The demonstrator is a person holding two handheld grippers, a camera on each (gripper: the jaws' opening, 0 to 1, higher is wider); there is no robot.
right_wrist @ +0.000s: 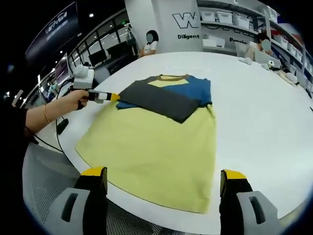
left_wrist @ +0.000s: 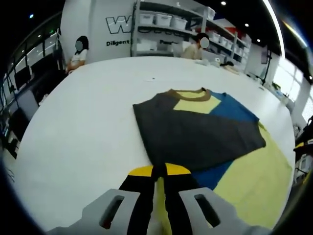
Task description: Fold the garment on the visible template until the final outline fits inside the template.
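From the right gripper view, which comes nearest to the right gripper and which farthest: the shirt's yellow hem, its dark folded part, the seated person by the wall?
1. Yellow hem, just ahead of the right gripper, between its open fingers.
2. Dark folded part, mid-table, toward the collar.
3. Seated person, beyond the table's far edge.

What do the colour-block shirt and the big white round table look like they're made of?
The yellow, blue and dark grey colour-block shirt looks like soft matte knit fabric, probably cotton jersey: it lies limp and creases at the fold. The white round table looks like smooth laminate or painted board with a faint sheen; which one is unclear.
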